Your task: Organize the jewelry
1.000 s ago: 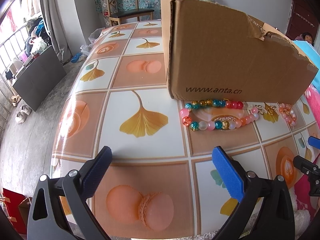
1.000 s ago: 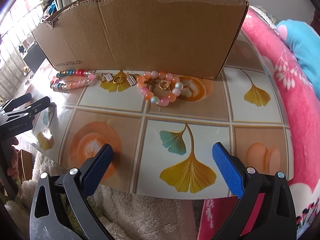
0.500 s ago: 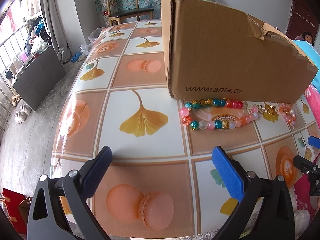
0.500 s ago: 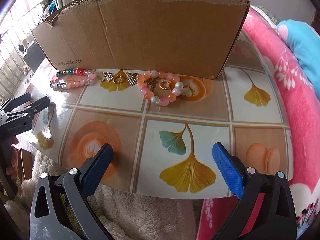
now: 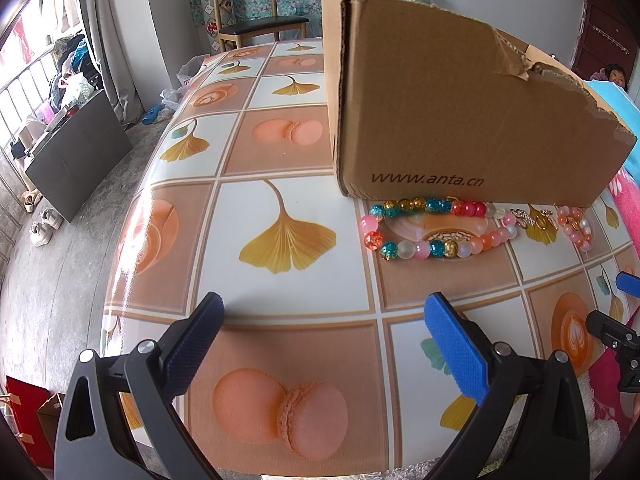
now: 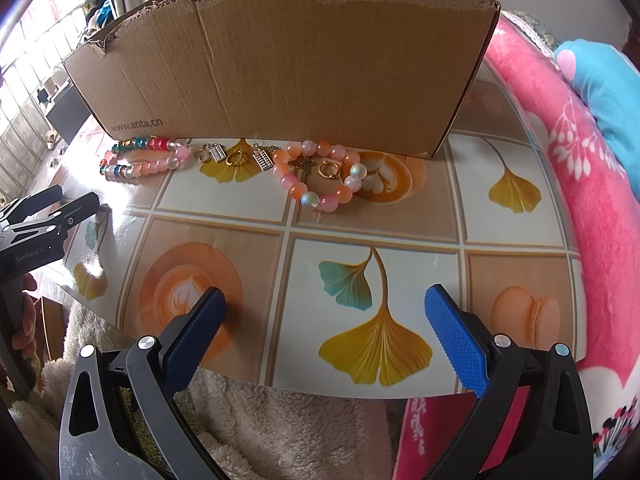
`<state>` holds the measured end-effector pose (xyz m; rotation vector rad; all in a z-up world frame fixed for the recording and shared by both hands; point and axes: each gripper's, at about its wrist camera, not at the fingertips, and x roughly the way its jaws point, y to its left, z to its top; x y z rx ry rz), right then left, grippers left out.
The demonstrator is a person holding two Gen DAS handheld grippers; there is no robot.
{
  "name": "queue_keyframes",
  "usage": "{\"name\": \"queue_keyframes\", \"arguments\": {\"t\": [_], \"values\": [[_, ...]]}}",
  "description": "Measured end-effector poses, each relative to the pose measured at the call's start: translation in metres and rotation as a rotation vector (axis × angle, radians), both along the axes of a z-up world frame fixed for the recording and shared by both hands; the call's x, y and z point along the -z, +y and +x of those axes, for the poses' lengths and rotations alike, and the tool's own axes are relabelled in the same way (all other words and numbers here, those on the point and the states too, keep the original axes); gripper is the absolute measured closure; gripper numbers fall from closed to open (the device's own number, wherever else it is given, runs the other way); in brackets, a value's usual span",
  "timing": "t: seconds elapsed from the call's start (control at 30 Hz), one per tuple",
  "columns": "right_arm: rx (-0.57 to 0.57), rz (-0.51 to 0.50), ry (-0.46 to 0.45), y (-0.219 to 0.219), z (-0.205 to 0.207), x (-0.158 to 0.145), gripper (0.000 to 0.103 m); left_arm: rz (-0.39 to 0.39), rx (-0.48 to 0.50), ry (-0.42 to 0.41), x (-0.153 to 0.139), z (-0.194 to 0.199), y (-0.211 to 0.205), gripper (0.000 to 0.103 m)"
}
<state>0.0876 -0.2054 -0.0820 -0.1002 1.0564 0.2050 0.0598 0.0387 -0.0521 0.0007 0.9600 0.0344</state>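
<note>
Comparing with a second ago, nothing has shifted: the left gripper (image 5: 320,316) and right gripper (image 6: 324,308) both hang released, so sorting hasn't begun. Left to right mid-frame lie the colourful bracelet (image 6: 144,160), charms (image 6: 236,156) and pink bracelet (image 6: 320,180), beside the cardboard box (image 6: 280,68) on the tiled worktop (image 6: 400,256); pink blanket (image 6: 580,200) at right.

The right tool (image 6: 324,312) gapes empty over the table (image 6: 400,208), well short of the pink bracelet (image 6: 320,178) beside the cardboard box (image 6: 288,64).
</note>
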Motion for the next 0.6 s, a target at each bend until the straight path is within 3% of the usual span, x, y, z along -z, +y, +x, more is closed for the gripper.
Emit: {"name": "queue_keyframes", "arguments": {"t": [0.6], "values": [[-0.001, 0.0, 0.0, -0.0002, 0.0003, -0.0002, 0.008, 0.0, 0.005, -0.003, 0.0001, -0.0008, 0.0012, 0.004]]}}
